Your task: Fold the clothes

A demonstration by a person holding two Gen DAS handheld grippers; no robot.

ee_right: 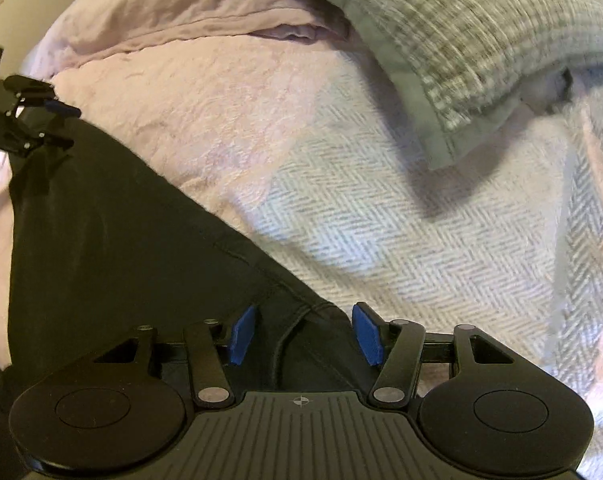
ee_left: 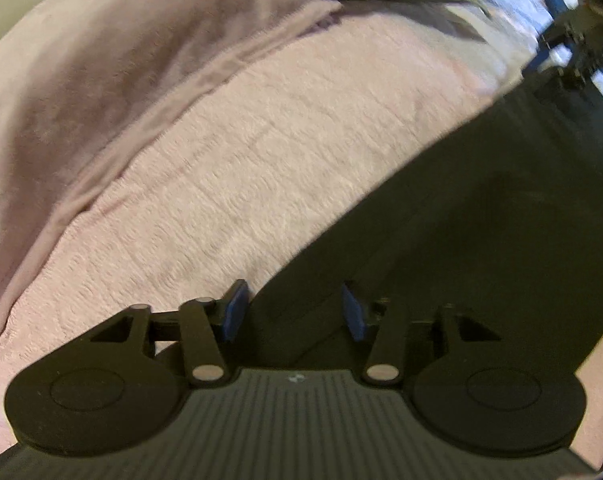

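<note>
Closest to the lens, the left gripper (ee_left: 293, 312) has its blue pads spread apart, with the dark garment (ee_left: 481, 220) lying between them, not pinched. The right gripper (ee_right: 305, 334) is spread too, and a seamed corner of the same garment passes between its pads; whether a pad touches the cloth I cannot tell, since the picture is blurred. The garment looks smooth and thin, stretched flat between both tools on the bed. I judge the step is taking hold of two corners; next, both should close on the edge before lifting. Beyond lie a fuzzy pink blanket (ee_left: 261, 140), a herringbone throw (ee_right: 441, 240) and a checked pillow (ee_right: 461, 40).
</note>
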